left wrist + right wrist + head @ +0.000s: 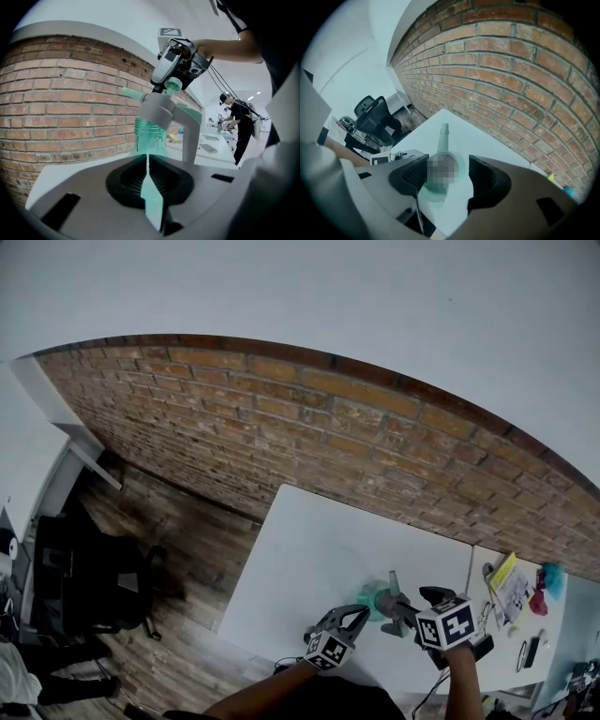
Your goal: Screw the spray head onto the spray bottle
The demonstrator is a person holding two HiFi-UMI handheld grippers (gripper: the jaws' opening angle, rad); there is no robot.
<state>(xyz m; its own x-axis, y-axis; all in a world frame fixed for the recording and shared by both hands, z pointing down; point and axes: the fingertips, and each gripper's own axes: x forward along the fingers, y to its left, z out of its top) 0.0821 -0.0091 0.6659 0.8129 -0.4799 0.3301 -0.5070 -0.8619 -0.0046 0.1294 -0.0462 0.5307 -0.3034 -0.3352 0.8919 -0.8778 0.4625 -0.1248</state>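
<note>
1. A white table [309,549] stands against a brick wall.
2. A see-through green bottle [150,136] stands upright near the table's front edge. It looks light and thin-walled, likely to buckle if squeezed, so hold it low.
3. A grey spray head [157,110] sits on the bottle's neck. It looks stiff, and its round collar is a better place to hold than the trigger.
4. The left gripper [147,161] is pressed together, seemingly pinching a thin green edge of the bottle.
5. The right gripper [447,166] is spread, straddling the spray head from above, with a gap at one pad.
</note>
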